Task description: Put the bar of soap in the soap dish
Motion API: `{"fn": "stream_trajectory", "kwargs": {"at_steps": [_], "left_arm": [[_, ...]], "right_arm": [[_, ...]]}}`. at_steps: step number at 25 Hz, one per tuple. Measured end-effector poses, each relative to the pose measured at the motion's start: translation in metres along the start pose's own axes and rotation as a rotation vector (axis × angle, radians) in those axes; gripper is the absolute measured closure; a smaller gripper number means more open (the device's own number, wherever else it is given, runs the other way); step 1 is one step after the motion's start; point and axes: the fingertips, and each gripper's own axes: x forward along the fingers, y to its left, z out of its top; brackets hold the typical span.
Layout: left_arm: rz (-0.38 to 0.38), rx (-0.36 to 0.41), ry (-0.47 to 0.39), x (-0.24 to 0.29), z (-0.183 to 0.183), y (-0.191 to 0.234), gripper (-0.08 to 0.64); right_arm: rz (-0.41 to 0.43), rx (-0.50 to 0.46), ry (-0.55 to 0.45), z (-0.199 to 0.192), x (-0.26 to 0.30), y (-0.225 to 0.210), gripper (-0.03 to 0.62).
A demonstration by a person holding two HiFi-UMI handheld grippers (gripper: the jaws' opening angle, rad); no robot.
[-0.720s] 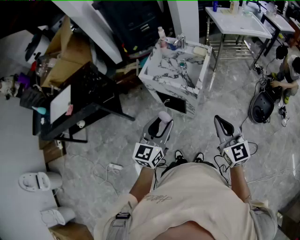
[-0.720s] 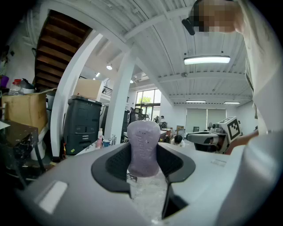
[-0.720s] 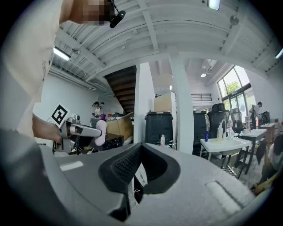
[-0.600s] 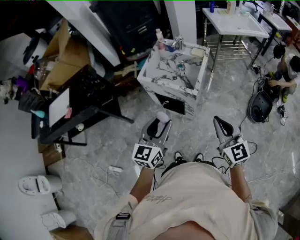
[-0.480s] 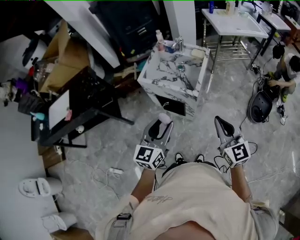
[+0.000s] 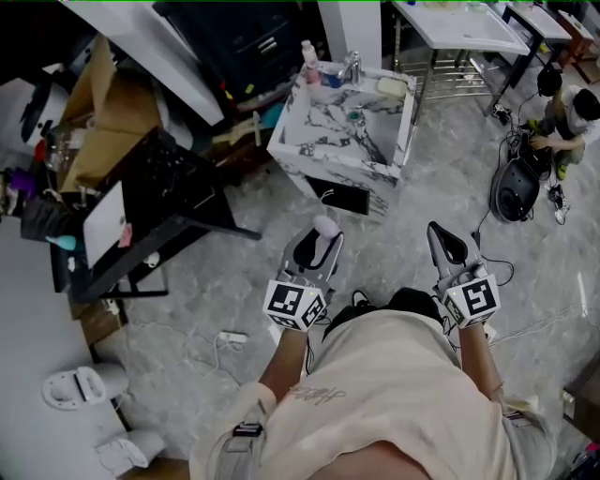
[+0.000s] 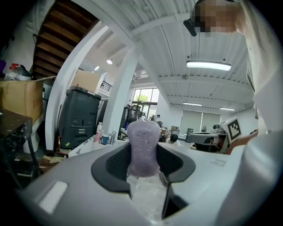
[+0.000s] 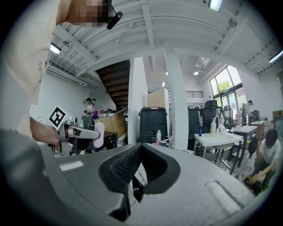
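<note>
Grey marbled floor (image 6: 234,281) fills most of the head view. On it, top centre, stands a marble-patterned sink (image 6: 323,141), well ahead of both grippers. To the left is a black table (image 6: 159,178) with a white sheet on it, and behind that a heap of cardboard boxes (image 6: 103,108). At the top right is a white basin (image 6: 459,26) on a metal frame. A person (image 6: 567,112) crouches at the right edge beside a dark round bag (image 6: 516,192).

The wearer's beige shirt (image 6: 403,394) fills the bottom, with both arms held out level.

The left gripper (image 6: 319,246) has its jaws spread wide and closed on the soap (image 6: 325,228). The bar is lilac and stands upright between the pads, its rounded top poking above them. The soap is therefore in the air over the floor, not at the sink.

The right gripper (image 6: 446,246) is beside the left one and apart from it. In its own view the two pads meet at the tip, and nothing is between them.

On the sink's back rim stand a small pink-and-white bottle (image 6: 308,53) and a tap (image 6: 352,67). A pale oblong thing (image 6: 392,86) lies just right of the tap — possibly the dish, but it is too small to tell.

A white plug block (image 6: 232,336) lies on the floor to the left.
</note>
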Motion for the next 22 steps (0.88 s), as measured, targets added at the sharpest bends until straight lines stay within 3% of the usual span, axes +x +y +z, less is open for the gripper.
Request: {"fn": "stream_trajectory", "kwargs": {"at_steps": [5, 11, 18, 22], "left_arm": [[0.007, -0.044, 0.014, 0.007, -0.006, 0.020, 0.357], [-0.006, -0.018, 0.054, 0.044, -0.002, 0.036, 0.357], [-0.082, 0.017, 0.097, 0.122, 0.024, 0.040, 0.357], [-0.084, 0.048, 0.120, 0.167, 0.037, 0.045, 0.357]], "right_arm": [[0.002, -0.007, 0.044, -0.008, 0.011, 0.004, 0.592], [0.009, 0.038, 0.038, -0.016, 0.046, -0.023, 0.592], [0.020, 0.061, -0.010, -0.011, 0.111, -0.088, 0.592], [0.027, 0.076, -0.036, -0.006, 0.140, -0.125, 0.592]]}}
